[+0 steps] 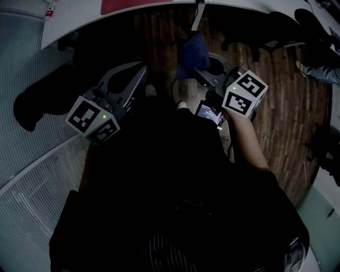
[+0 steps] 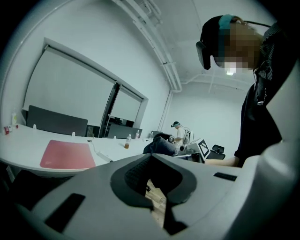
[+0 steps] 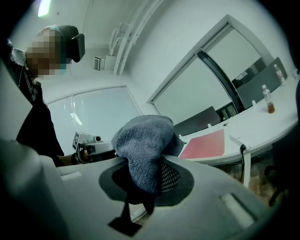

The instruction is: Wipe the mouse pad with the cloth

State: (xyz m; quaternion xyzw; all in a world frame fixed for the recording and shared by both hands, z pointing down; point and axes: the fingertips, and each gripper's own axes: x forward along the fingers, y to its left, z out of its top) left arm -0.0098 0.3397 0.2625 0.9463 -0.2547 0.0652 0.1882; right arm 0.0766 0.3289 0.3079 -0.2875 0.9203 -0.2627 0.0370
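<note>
Right gripper [image 3: 153, 161]: the jaws are seen clamped on the cloth [image 3: 142, 146]. The grey-blue towelling is bunched above the jaw tips and a fold is drawn down between the dark pads.

Cloth, head view: it is held as a dark blue bundle [image 1: 191, 54] at the tip of the right gripper [image 1: 201, 70], over the wooden floor [image 1: 287, 101] and not over the table.

Left gripper [image 2: 151, 157]: the jaws are brought together at their tips with nothing held between them. Only a sliver of floor is seen through the opening behind the pads.

Left gripper, head view: it is held low at the person's left [image 1: 142, 68], beside the right gripper but apart from it.

Mouse pad [image 3: 204, 144]: a red pad is laid flat on the white table [image 3: 267, 123], well apart from both grippers. It is untouched by the cloth.

Pad relative to the cloth: in the right gripper view the pad is seen beyond the bundle and to its right. In the head view only a red strip [image 1: 133, 5] is caught at the top edge, ahead of the cloth.

Pad relative to the left gripper: the pad [image 2: 68, 155] is seen to the left of the jaw tips — further off, on the table [image 2: 28, 139].

Bottle [image 2: 127, 142]: it is stood upright on the table, past the pad.
</note>
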